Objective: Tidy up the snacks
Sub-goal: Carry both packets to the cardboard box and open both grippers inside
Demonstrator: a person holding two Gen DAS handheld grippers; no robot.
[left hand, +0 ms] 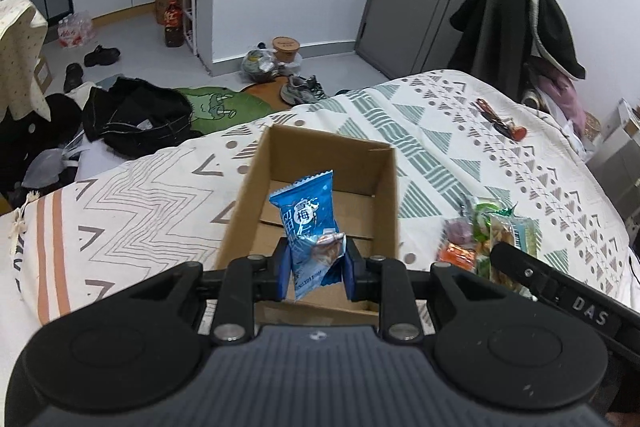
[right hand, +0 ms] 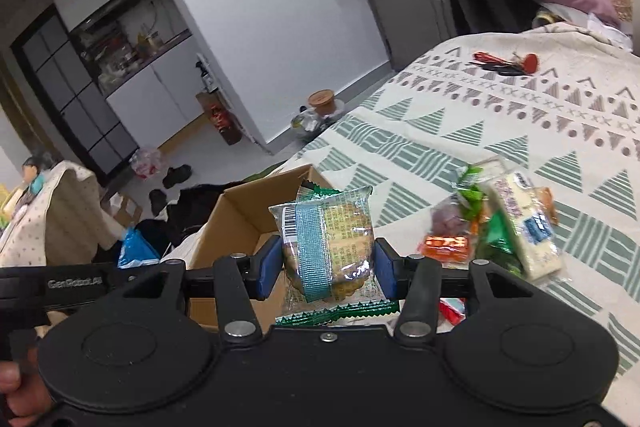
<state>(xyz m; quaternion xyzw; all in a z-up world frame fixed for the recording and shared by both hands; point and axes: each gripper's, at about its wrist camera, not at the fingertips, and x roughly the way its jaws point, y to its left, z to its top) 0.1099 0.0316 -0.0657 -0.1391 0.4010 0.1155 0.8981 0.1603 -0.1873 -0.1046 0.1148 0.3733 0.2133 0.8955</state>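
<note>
RISK: blue packet (left hand: 310, 227) is pinched low, its top tilting, so it could slip or catch the cardboard box (left hand: 386, 195) wall on release | LEFT: left gripper (left hand: 314, 267) clamps it above the box's open bottom | RIGHT: right gripper (right hand: 328, 261) grips the clear cracker pack (right hand: 328, 239) just beside the box; snack pile (right hand: 504, 227) lies on the bedspread (right hand: 500, 115) to its right

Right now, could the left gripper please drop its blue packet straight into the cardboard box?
Probably yes. The left gripper holds the blue packet right over the open cardboard box, whose floor looks bare, and nothing sits between them. The snack pile lies off to the right, outside the box.
</note>
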